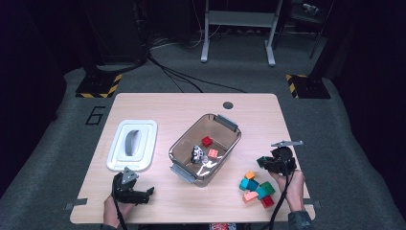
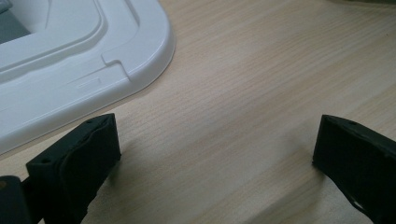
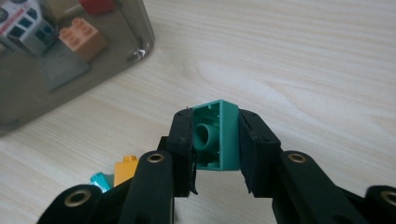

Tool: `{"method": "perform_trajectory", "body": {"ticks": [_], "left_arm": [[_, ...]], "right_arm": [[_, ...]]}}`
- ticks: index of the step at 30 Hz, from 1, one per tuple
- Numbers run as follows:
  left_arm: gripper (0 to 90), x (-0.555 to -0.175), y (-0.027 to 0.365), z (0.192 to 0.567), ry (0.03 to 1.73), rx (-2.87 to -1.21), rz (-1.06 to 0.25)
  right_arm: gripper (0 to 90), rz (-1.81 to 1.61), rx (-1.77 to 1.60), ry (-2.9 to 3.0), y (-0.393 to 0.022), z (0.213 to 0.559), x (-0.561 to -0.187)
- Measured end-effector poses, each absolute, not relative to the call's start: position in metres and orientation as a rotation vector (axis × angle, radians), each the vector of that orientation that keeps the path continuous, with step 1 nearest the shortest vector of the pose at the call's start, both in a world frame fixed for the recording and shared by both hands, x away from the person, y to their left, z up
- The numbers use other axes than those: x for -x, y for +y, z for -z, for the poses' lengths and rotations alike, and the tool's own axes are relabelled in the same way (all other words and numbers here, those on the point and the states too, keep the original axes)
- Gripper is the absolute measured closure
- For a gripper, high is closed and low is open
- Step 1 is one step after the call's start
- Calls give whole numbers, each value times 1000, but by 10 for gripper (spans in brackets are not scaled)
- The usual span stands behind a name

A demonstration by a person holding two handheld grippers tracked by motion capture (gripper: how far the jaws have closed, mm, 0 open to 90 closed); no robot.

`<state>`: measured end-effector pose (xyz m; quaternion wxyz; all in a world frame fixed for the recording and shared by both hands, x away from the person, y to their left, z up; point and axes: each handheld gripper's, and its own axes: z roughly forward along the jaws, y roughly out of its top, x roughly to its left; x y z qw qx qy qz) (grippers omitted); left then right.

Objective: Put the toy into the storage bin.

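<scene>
Work in hand: toy bricks go from a loose pile into the clear bin, one at a time, judging from the layout.
Right gripper (image 3: pixel 215 154): closed on a green brick (image 3: pixel 217 135), pads pressing its two side faces, hollow underside with its round tube facing the camera. Side grip keeps the brick square between the jaws, so it should drop cleanly.
Right gripper, place: above the worktop (image 1: pixel 158 103) near its right edge, between the brick pile (image 1: pixel 256 188) and the bin (image 1: pixel 205 148); brick is clear of the surface.
Brick pile: near the front right corner, just in front of the right hand; orange, teal, green, pink and red pieces bunched together, touching.
Bin: transparent, middle of the worktop, set at a slant, open on top. Holds a red brick (image 1: pixel 207 141), an orange-pink brick (image 1: pixel 213 153) and a small white printed piece (image 1: pixel 196 153).
Lid (image 1: pixel 132 144): white, lies flat left of the bin, well apart from it, so the opening stays free for loading.
Left gripper (image 1: pixel 136 194): jaws wide apart, nothing between them, resting low over bare wood near the front left corner, just in front of the lid's corner. Idle, parked out of the way.
Next, as a guess: carry the green brick over the bin's near rim and release.
</scene>
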<state>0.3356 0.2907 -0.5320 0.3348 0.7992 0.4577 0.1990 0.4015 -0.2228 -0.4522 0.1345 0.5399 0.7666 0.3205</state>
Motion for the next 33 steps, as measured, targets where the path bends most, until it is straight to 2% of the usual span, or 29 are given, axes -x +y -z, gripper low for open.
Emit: {"method": "perform_trajectory", "body": {"ticks": [33], "left_arm": [[5,-336,291,532,1194,-2085,-519]], "right_arm": [[682,-991,-1440,2172,-198,402,-432]]}}
